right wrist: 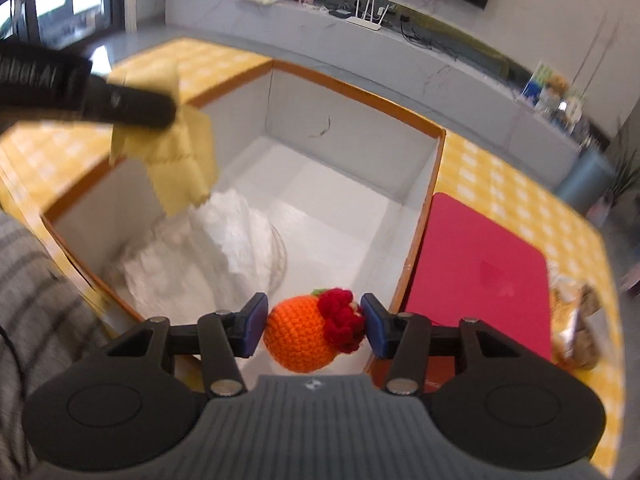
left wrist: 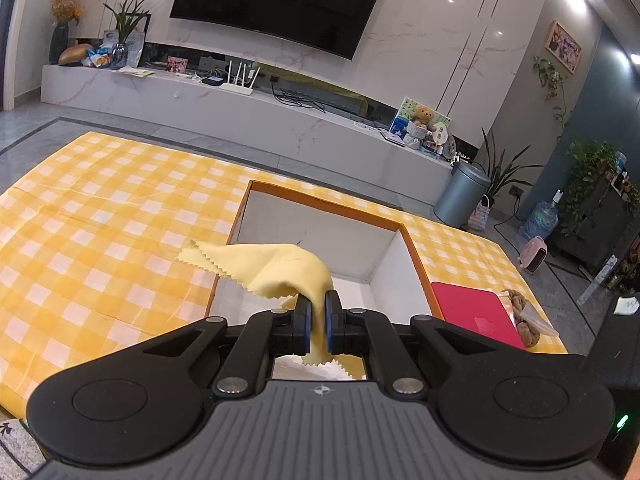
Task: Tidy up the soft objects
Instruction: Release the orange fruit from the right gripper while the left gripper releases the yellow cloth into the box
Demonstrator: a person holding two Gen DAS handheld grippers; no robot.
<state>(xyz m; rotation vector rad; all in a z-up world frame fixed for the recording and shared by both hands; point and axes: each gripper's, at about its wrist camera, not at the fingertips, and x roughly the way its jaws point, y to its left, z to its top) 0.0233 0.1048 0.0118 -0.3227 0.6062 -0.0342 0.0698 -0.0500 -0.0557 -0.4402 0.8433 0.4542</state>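
It was a home living room. A large dark television point(left wrist: 280, 0) hung on a pale marble-look wall above a long, low media console point(left wrist: 240, 100), which carried a white router point(left wrist: 239, 80), potted plants point(left wrist: 128, 24), a vase of dried flowers point(left wrist: 64, 20) and a teddy bear point(left wrist: 422, 118). A framed picture point(left wrist: 564, 46) hung on the right wall, with a lidded bin point(left wrist: 460, 192) and a water jug point(left wrist: 540, 218) on the grey tiled floor beneath. Nearer, a yellow checked cloth point(left wrist: 100, 208) covered the surface.
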